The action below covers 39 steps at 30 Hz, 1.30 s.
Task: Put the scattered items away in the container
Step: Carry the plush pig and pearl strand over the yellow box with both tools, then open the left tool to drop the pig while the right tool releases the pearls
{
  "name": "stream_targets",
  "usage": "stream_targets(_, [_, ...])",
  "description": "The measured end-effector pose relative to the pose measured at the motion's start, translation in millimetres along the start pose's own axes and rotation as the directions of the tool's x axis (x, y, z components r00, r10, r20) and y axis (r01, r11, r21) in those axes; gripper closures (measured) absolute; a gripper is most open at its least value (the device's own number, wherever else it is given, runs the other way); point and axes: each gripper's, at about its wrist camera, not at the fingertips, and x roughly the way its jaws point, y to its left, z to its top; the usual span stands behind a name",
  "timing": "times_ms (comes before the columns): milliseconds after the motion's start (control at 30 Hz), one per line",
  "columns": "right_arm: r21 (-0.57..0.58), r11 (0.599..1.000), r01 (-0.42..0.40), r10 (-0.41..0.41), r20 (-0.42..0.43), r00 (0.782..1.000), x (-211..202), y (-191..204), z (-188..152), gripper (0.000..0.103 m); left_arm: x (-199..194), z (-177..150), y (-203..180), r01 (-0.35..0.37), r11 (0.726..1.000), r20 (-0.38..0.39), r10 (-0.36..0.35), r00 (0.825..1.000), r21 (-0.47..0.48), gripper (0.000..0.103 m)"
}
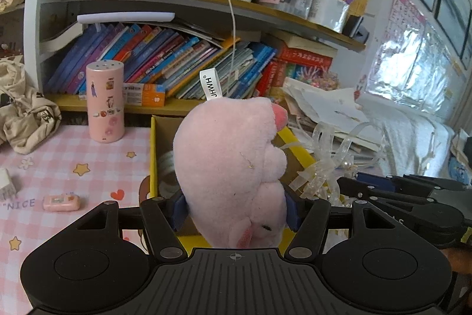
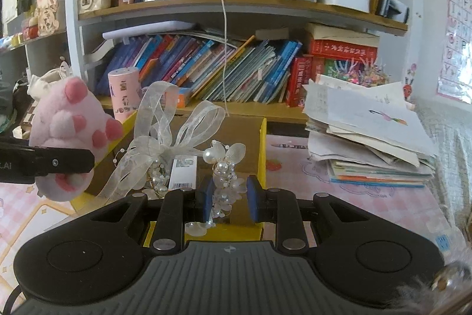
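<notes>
A pink plush toy (image 1: 224,155) with a white tag is pinched between the blue pads of my left gripper (image 1: 236,211), which is shut on it. It hangs over the near left side of the yellow-rimmed cardboard box (image 1: 152,149). The right wrist view shows the same plush toy (image 2: 73,120) at the left, with a black finger (image 2: 59,161) of the left gripper across it. My right gripper (image 2: 230,197) is shut on a pearl-and-ribbon hair ornament (image 2: 224,167), held above the box (image 2: 262,146). In the box lies a barcode-labelled item, partly hidden.
A pink sticker-covered cylinder (image 1: 104,102) stands behind the box on the left. A small pink case (image 1: 61,202) lies on the checked tablecloth, and crumpled beige cloth (image 1: 23,114) is at far left. A paper stack (image 2: 368,138) sits right of the box. Bookshelves rise behind.
</notes>
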Motion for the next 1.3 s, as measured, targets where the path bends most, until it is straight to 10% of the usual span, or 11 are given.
stream_targets(1300, [-0.393,0.883,-0.258,0.138,-0.309,0.941,169,-1,36,0.08,117,3,-12,-0.135,0.963,-0.269,0.198,0.943,0.233,0.029])
